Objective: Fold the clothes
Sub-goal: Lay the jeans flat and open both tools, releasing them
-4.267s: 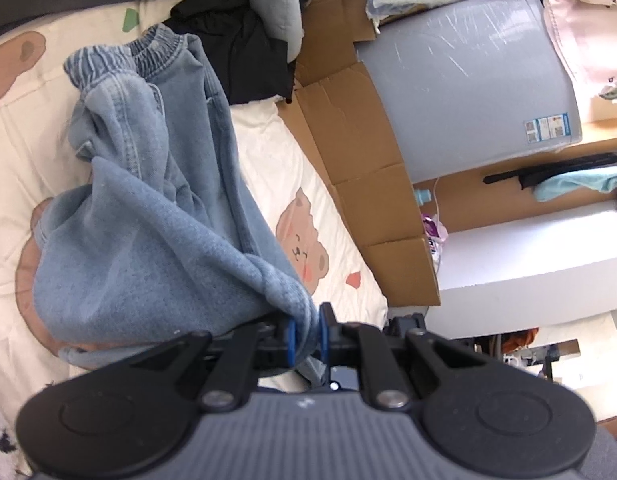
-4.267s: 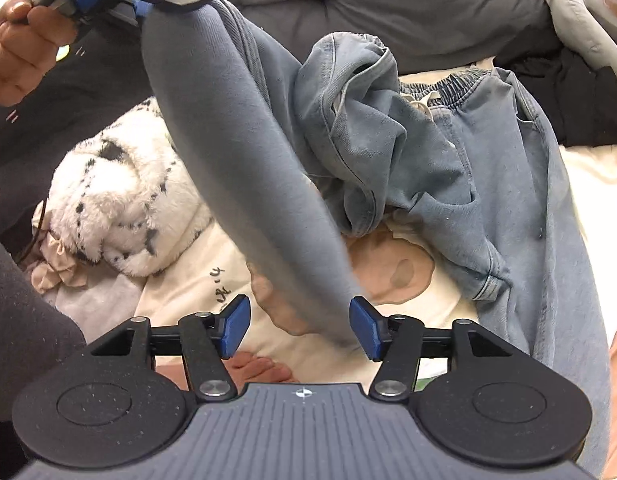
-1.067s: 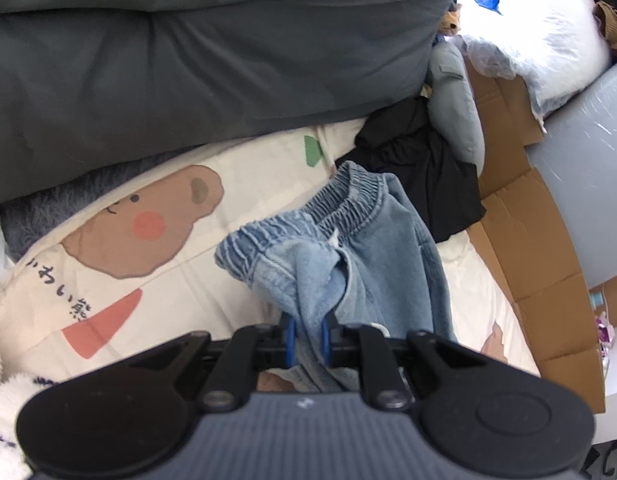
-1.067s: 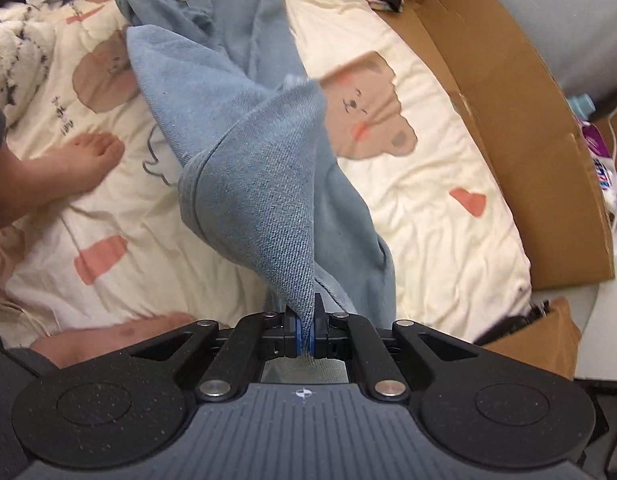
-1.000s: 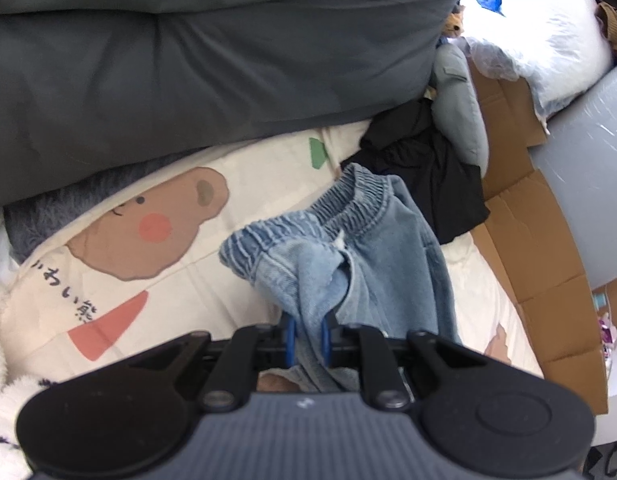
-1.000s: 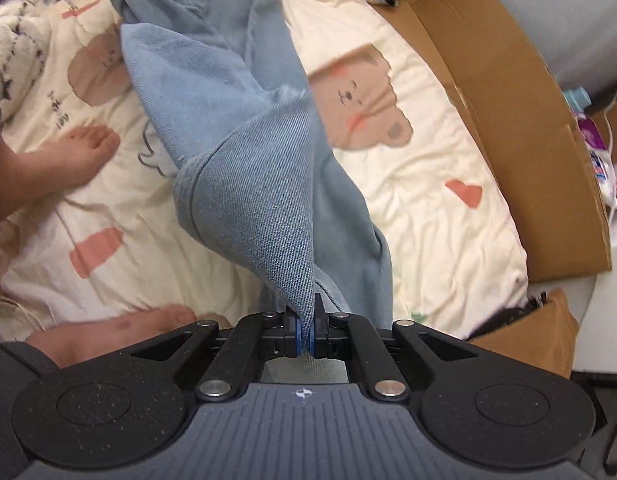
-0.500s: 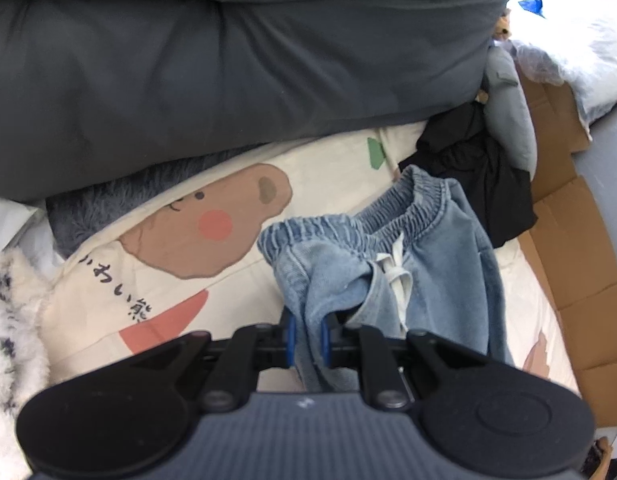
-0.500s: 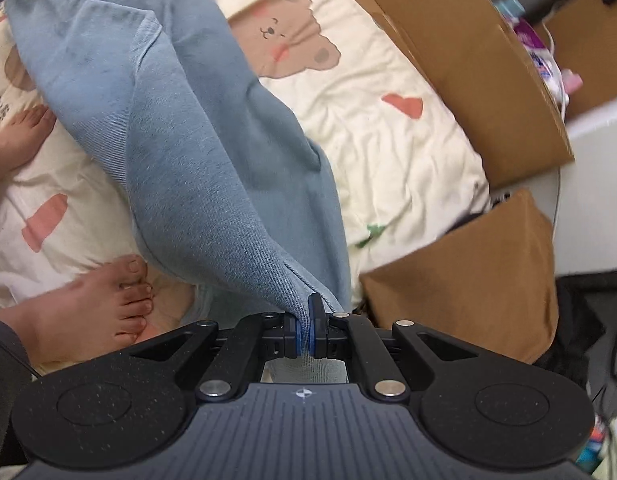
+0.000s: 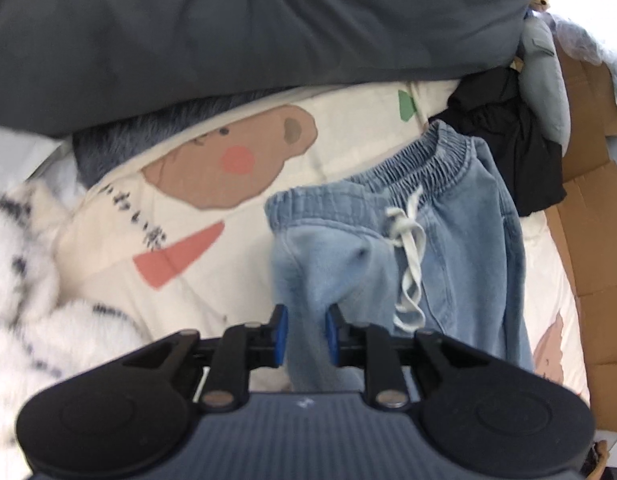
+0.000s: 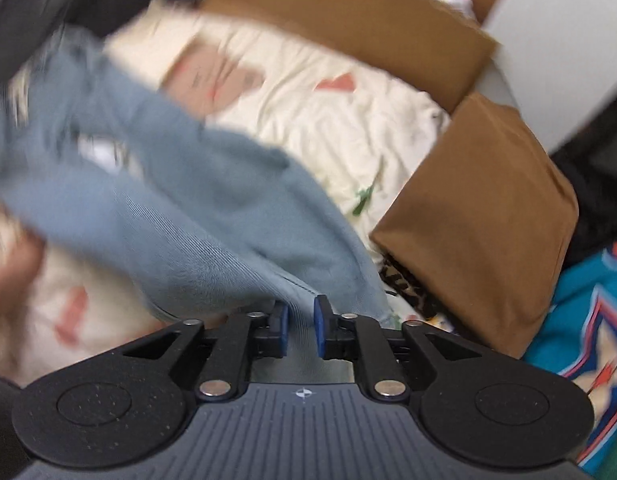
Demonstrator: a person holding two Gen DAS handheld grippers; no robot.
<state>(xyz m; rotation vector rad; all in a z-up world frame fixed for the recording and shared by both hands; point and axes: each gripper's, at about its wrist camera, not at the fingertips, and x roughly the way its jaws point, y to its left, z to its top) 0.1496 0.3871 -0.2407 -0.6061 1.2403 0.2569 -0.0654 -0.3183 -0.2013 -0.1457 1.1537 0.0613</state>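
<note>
Light blue jeans [image 9: 460,240] with an elastic waistband and a white drawstring [image 9: 408,264] lie on the cream bear-print sheet [image 9: 348,136]. In the left wrist view a bunched fold by the waist rises into my left gripper [image 9: 305,334]. Its jaws are opening, and the denim still fills the gap and touches both blue pads [image 9: 281,334]. In the blurred right wrist view the leg end of the jeans [image 10: 212,216] runs between the pads of my right gripper [image 10: 299,326]. Those jaws are opening and stand apart from the thin hem.
A dark grey duvet [image 9: 248,32] bulks at the far side, with black clothing [image 9: 508,136] and flattened cardboard [image 9: 588,216] to the right. A white fluffy throw [image 9: 24,280] lies at the left. Brown cardboard boxes [image 10: 480,216] and a teal patterned cloth [image 10: 588,320] sit past the bed's edge.
Both grippers' jaws have parted since half a second ago. The right gripper has swung sideways towards the bed's corner with the leg, and the waistband has spread flatter on the sheet.
</note>
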